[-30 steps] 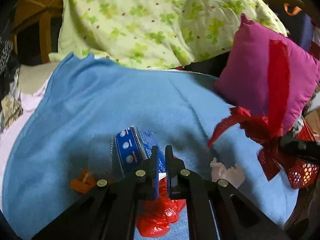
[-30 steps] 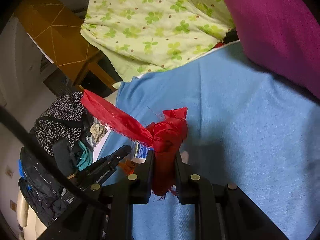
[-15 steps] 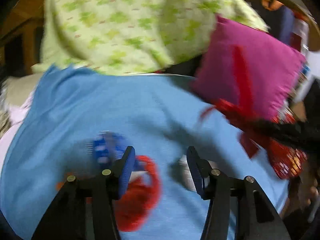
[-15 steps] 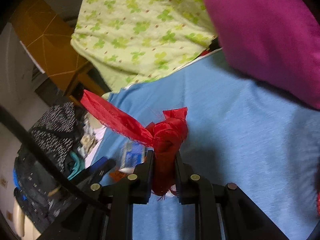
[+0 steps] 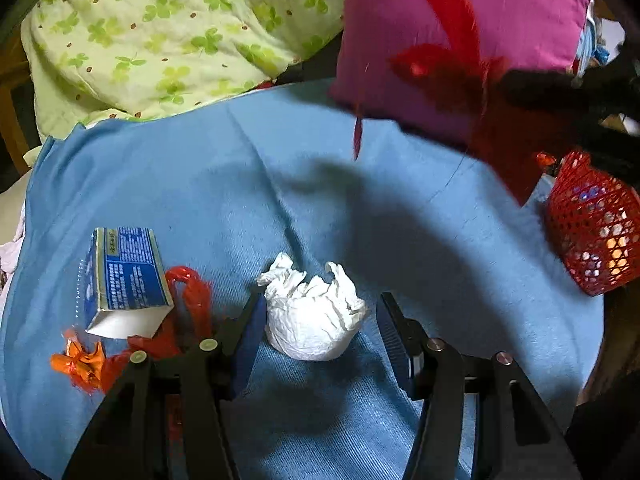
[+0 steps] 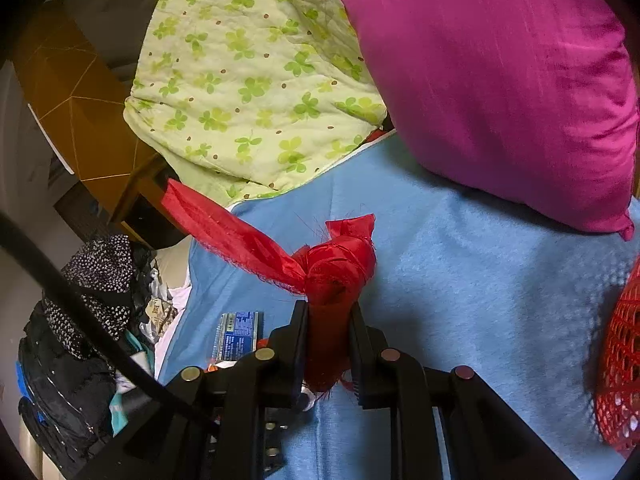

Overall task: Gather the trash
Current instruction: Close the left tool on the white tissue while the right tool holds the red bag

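The left tongs (image 5: 320,320) stand wide apart around a crumpled white tissue (image 5: 314,314) on the blue sheet (image 5: 280,184). Left of it lie a blue box (image 5: 124,280), a red bag (image 5: 188,304) and an orange wrapper (image 5: 78,362). A red basket (image 5: 592,224) sits at the right edge, below the magenta pillow (image 5: 520,24).

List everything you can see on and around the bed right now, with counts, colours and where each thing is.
Crumpled white tissue ball: 1, white, on blue blanket between left fingers.
Blue printed carton: 1, blue, blanket left.
Red plastic bag: 1, red, beside carton.
Orange wrapper: 1, orange, blanket's near-left.
Red fabric ribbon: 1, red, clamped in right gripper.
Red mesh basket: 1, red, right edge.
Blue blanket: 1, blue.
Magenta cushion: 1, far right.
Green clover quilt: 1, far left.
Left gripper: open.
Right gripper: shut.
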